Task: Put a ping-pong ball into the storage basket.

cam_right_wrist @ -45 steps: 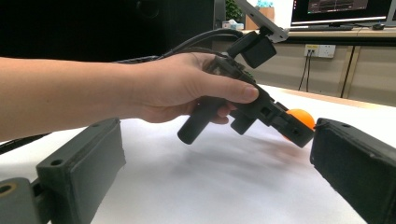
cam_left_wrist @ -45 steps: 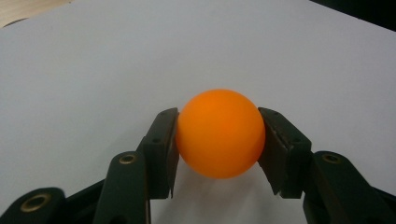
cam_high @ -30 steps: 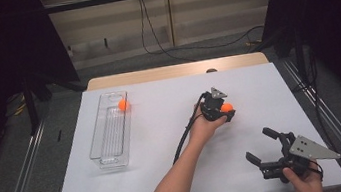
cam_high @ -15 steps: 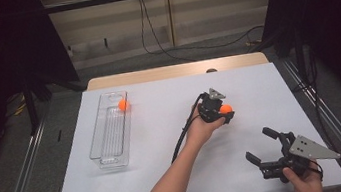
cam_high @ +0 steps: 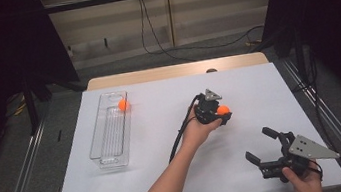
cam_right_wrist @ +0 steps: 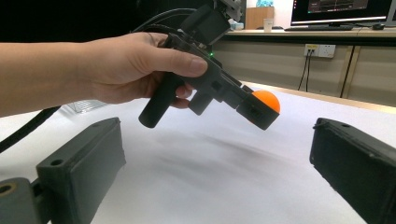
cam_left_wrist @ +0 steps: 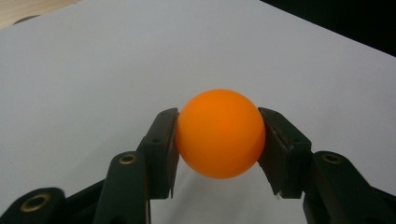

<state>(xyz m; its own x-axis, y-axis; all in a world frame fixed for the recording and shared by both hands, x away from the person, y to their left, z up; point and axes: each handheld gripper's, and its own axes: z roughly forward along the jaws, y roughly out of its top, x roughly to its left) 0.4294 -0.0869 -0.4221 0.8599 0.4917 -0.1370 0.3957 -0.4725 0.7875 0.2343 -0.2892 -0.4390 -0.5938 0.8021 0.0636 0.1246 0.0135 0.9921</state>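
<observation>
Above the white table (cam_high: 160,178), right of centre: orange ball (cam_left_wrist: 219,133) pinched in the left gripper (cam_high: 217,114) (right gripper (cam_high: 263,149) idle, spread, empty), best carried level and unhurried to the clear tray (cam_high: 108,158) holding another ball (cam_high: 122,105).

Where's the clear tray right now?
In the high view the clear tray lies on the white table's left side, an orange ball at its far end.

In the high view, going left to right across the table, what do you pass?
Clear tray holding an orange ball → left gripper clamped on a second orange ball → right gripper, jaws apart and empty.
</observation>
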